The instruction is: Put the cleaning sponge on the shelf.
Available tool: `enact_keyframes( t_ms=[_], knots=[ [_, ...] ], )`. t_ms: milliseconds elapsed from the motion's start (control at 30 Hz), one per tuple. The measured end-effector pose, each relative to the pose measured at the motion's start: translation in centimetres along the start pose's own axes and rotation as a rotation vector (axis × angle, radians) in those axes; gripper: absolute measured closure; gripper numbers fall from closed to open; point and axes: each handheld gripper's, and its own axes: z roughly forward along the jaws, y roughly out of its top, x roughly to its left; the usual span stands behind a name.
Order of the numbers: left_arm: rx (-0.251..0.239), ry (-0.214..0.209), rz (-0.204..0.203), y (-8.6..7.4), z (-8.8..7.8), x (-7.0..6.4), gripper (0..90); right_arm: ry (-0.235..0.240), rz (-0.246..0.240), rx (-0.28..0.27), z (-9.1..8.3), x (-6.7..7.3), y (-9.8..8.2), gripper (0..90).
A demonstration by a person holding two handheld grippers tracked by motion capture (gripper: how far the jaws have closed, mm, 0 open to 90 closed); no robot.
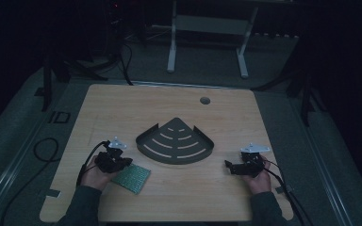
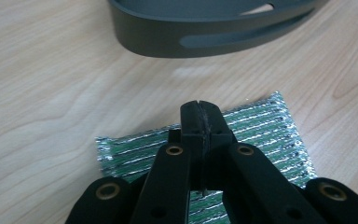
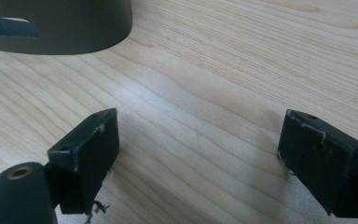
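Here the left tool is pinched together above the green pad; the right tool gapes wide.

Dim lab or test room: bare wooden table, carpeted floor, trailing cables, white stand frame.

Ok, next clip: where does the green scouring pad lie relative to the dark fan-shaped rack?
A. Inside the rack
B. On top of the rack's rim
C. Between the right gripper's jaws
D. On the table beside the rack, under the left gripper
D: the green scouring pad lies flat on the table, apart from the rack, with the shut left gripper over it.
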Motion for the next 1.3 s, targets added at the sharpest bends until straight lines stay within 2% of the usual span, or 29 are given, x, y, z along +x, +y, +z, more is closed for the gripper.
enact_keyframes(
  t_ms=[167, 367, 533, 667, 767, 933, 1200, 1267, 1300],
  knots=[
    [0.012, -0.021, 0.020, 0.2, 0.6, -0.6, 90.0, 0.000, 0.000, 0.000, 0.0, 0.0, 0.0, 12.0],
    [0.029, -0.028, 0.016, 0.2, 1.5, -0.9, 90.0, 0.000, 0.000, 0.000, 0.0, 0.0, 0.0, 12.0],
    [0.035, 0.003, 0.021, 0.3, 1.5, -1.0, 89.9, 0.000, 0.000, 0.000, 0.0, 0.0, 0.0, 12.1],
    [0.031, 0.008, 0.013, 0.3, 1.6, -0.8, 89.9, 0.000, 0.000, 0.000, 0.0, 0.0, 0.0, 12.0],
    [0.026, 0.029, -0.016, 0.2, 1.5, -0.1, 89.9, 0.000, 0.000, 0.000, 0.0, 0.0, 0.0, 12.0],
    [0.024, 0.051, -0.041, 0.0, 1.2, 0.8, 89.9, 0.000, 0.000, 0.000, 0.0, 0.0, 0.0, 12.0],
    [0.019, 0.095, -0.112, -0.6, 0.5, 2.6, 89.9, 0.000, 0.001, 0.001, 0.0, 0.0, 0.0, 12.0],
    [0.019, 0.095, -0.112, -0.6, 0.5, 2.6, 89.9, 0.000, 0.001, 0.001, 0.0, 0.0, 0.0, 12.0],
    [0.013, 0.107, -0.134, -0.8, 0.3, 3.2, 89.9, 0.000, 0.001, 0.001, 0.0, 0.0, 0.0, 12.0]
  ],
)
